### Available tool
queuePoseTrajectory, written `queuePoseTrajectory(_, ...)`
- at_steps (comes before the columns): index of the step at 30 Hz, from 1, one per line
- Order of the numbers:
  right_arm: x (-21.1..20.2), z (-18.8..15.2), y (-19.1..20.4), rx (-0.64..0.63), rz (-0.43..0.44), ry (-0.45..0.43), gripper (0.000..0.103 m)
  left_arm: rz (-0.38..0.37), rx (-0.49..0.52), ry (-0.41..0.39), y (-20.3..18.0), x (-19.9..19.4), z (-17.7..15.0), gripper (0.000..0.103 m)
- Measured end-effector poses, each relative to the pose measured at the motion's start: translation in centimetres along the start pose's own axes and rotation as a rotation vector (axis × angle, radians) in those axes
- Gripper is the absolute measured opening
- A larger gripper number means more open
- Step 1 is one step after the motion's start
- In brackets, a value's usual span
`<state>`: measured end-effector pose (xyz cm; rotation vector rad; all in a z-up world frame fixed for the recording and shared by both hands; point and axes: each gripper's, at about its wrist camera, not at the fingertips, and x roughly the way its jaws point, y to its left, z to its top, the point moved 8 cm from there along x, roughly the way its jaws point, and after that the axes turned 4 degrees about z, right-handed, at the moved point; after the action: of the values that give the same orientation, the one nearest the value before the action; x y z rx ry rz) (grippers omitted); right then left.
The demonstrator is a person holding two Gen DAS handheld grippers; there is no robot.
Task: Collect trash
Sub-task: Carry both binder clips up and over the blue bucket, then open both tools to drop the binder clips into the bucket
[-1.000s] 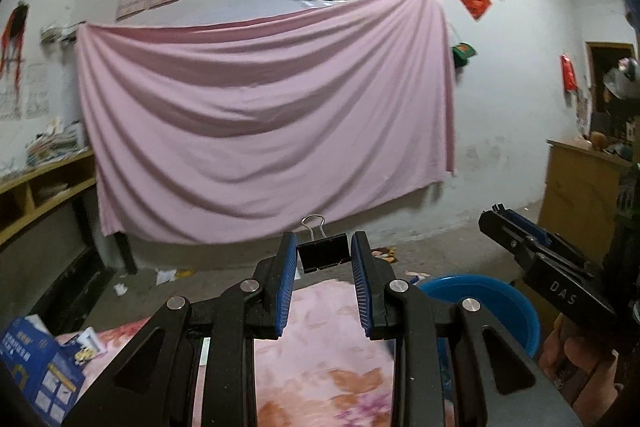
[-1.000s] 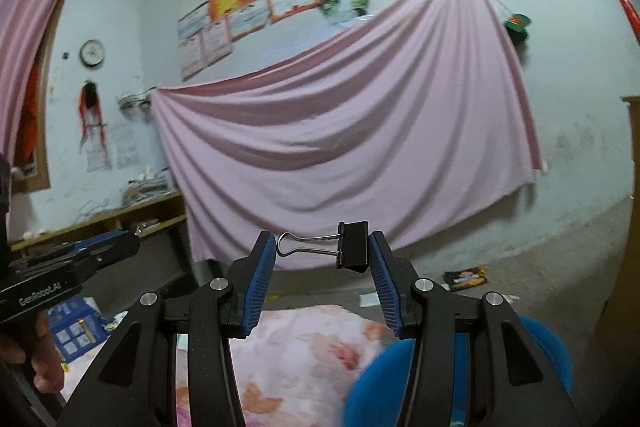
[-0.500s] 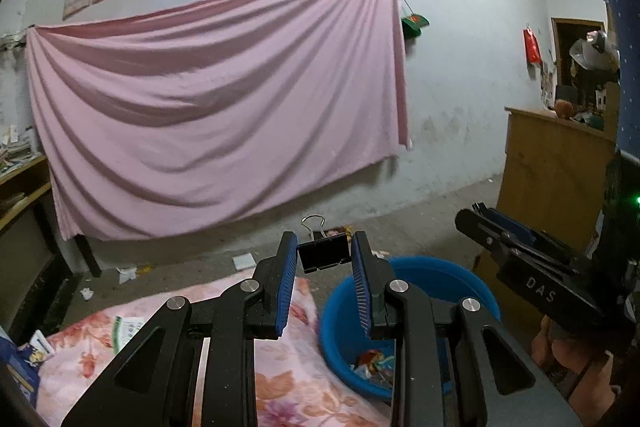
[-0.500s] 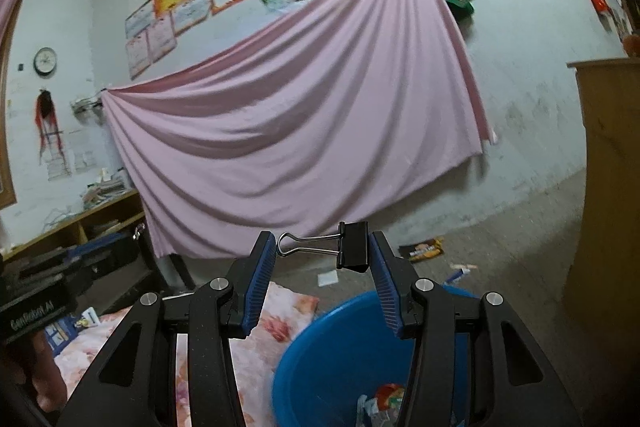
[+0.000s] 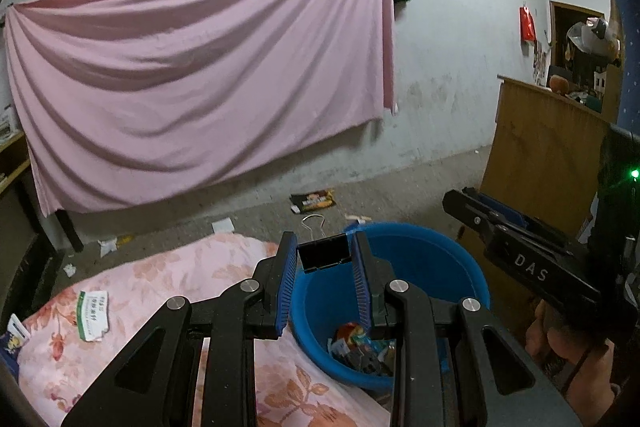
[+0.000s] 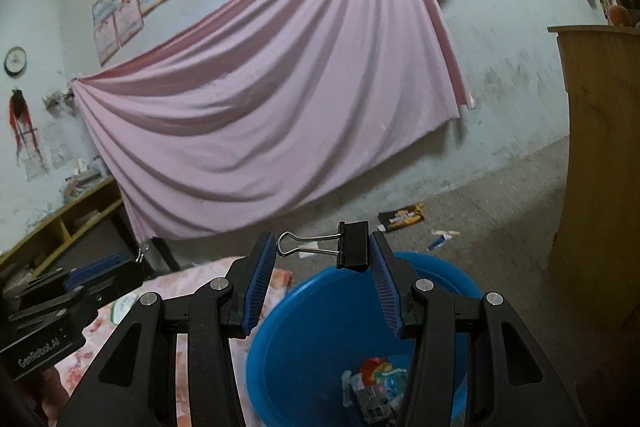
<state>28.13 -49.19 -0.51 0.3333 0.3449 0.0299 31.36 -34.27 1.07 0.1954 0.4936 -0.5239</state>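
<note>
While both sets of tongs hang over the floral cloth and the bin, the biggest thing ahead of them is the pink sheet (image 5: 200,75) draped on the far wall, well beyond either pair of tips. Below the tongs lies the pink floral cloth (image 5: 168,291), and just right of it stands the blue plastic bin (image 6: 328,343), directly under the right gripper (image 6: 322,267) and under the right-hand finger of the left gripper (image 5: 325,267). Wrappers (image 6: 374,387) already lie in the bottom of the bin.

Each gripper stands partly open, bridged by a black binder clip: the left one's clip (image 5: 324,256) sits squarely between the blue pads, while the right one's clip (image 6: 352,245) touches the right pad with its wire handle reaching toward the left pad. Whether these clips are fixtures or held loads I cannot tell; neither gripper shows any trash in its grasp.

Trash remaining on the cloth appears to be a white-and-green paper slip (image 5: 93,315), left of and below the left gripper. More litter, including a dark snack packet (image 5: 313,201), lies on the floor beyond the bin.

To do the next pick well, I would swing the left gripper down and left toward the slip, come in low with one pad sliding under an edge so the cloth is not pinched with it, then carry it right over the bin's rim before letting go.
</note>
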Motion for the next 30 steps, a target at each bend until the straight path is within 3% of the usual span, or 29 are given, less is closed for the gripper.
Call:
queuePoseTrajectory(8,1.2,-1.2,-1.1,0.003,-0.047,0.085,0.046,-0.031,-0.047,0.073,0.1,1.9,-1.0,0.023)
queuePoseTrajectory(26,1.6,-1.5,-1.7,0.027,-0.058,0.132,0.047,-0.124,-0.099,0.145,-0.8,3.4,-1.8,0.024)
queuePoseTrajectory(30,1.6,-1.6,-1.8,0.038,-0.057,0.137,0.051,-0.138,-0.115,0.157,-0.8,3.5,-1.8,0.025)
